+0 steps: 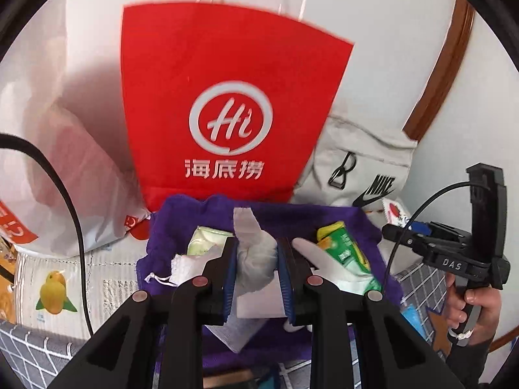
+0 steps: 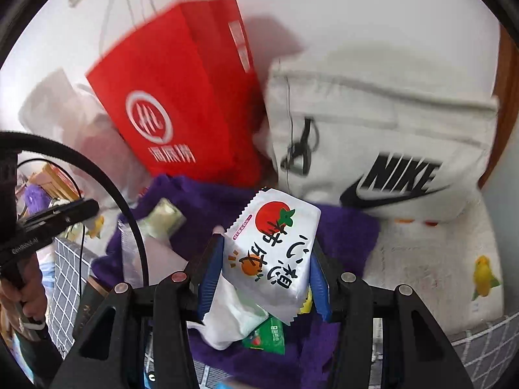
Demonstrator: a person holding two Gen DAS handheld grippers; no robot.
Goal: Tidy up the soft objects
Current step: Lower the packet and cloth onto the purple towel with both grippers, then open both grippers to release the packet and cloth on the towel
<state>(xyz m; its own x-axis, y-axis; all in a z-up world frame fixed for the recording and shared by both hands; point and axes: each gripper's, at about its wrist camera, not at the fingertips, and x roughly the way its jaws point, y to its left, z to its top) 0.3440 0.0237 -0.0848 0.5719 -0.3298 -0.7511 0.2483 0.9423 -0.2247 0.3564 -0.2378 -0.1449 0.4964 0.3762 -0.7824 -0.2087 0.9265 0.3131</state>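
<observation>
Left tool [image 1: 256, 259] clenching white pouch [image 1: 254, 256]; right tool [image 2: 266, 269], tomato-printed packet [image 2: 275, 253] unseen leftward.

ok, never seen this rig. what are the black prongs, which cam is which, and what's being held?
No robot: a person holds a two-finger gripper in each hand, with a fisheye camera on each looking along its jaws. Left view: the left gripper is shut on a white wrapped packet; the hand at right carries the other gripper. Right view: the right gripper is shut on a white tissue pack with tomato print. Below lies a purple cloth with small packets; behind stand a red paper bag and a grey Nike bag.
</observation>
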